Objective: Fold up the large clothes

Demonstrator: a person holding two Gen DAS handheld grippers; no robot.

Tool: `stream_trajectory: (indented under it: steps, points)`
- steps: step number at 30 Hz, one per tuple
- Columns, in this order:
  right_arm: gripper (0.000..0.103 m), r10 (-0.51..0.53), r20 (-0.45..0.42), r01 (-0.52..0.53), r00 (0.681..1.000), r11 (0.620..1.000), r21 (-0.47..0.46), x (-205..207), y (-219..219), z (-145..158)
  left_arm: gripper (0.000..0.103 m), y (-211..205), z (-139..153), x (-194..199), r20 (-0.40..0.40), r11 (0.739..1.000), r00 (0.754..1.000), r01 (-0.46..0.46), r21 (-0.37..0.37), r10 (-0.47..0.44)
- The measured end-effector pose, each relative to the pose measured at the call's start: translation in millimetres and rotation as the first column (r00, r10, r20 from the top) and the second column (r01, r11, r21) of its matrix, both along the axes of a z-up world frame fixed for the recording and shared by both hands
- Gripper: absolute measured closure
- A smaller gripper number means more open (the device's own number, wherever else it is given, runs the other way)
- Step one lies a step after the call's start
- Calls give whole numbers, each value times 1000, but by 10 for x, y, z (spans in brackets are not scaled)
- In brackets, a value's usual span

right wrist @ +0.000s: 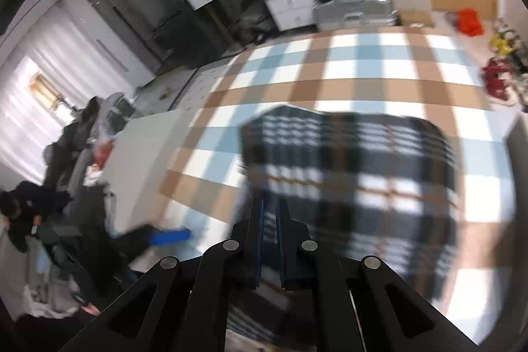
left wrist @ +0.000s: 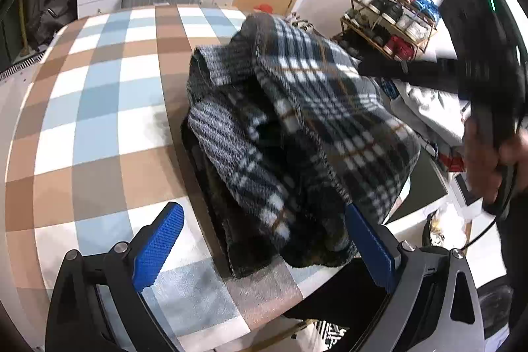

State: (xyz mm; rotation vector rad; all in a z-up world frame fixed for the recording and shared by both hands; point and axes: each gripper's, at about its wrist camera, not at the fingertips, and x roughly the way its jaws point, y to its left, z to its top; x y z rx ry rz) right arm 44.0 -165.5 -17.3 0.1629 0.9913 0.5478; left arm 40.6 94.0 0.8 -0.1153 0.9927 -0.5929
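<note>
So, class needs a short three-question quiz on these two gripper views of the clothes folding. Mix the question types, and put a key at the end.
1. True or false: the left gripper has its jaws spread apart.
2. What does the right gripper pinch? A) plaid garment B) a towel C) a shoe
3. Fill in: the garment lies on a ______ cloth of blue, brown and white squares.

Key: 1 true; 2 A; 3 checked.

Dark plaid fleece garment (left wrist: pixel 297 134) sits bunched and half-folded in a heap on the checked table (left wrist: pixel 99 108), ribbed lining showing.
</note>
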Motion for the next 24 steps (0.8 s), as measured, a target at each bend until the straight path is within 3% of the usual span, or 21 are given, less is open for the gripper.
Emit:
stream_trajectory:
  steps: [4, 6, 7, 8, 9, 10, 11, 15, 18, 21, 24]
  points:
    - [96, -81, 28, 81, 996, 997, -2, -232, -221, -190, 7, 43, 68, 4, 52, 999, 998, -34, 27, 33]
    - [91, -120, 42, 120, 992, 993, -1, -326, -296, -281, 7, 81, 116, -4, 70, 999, 996, -49, 20, 47]
    - [77, -125, 72, 125, 990, 992, 5, -386, -314, -301, 7, 100, 120, 27, 62, 998, 996, -66, 18, 65]
    - [58, -123, 106, 122, 987, 992, 20, -442, -328, -295, 7, 112, 136, 39, 60, 996, 994, -88, 23, 86]
    - [47, -128, 133, 124, 983, 992, 36, -490, -333, -292, 7, 112, 180, 23, 69, 995, 993, -101, 26, 99]
    - [28, -141, 163, 133, 977, 989, 59, -549, -337, -283, 7, 104, 227, 8, 78, 994, 992, -106, 25, 104]
    - [17, -151, 179, 141, 972, 988, 66, -583, -334, -277, 7, 100, 289, -19, 82, 994, 990, -113, 14, 111]
    - [14, -151, 249, 123, 957, 985, 123, -740, -359, -177, 7, 5, 439, -73, 59, 995, 994, -95, -20, 96]
    - [11, -175, 257, 107, 950, 960, 260, -825, -601, -108, 7, -201, 605, -133, 79, 998, 995, -53, -17, 54]
    - [1, -230, 227, 116, 946, 896, 428, -852, -925, -175, 7, -394, 678, -111, 58, 998, 998, 8, -54, -5]
    - [0, -213, 79, 111, 974, 749, 653, -730, -1218, -478, 7, -679, 609, 9, 13, 993, 996, 94, -73, -94]
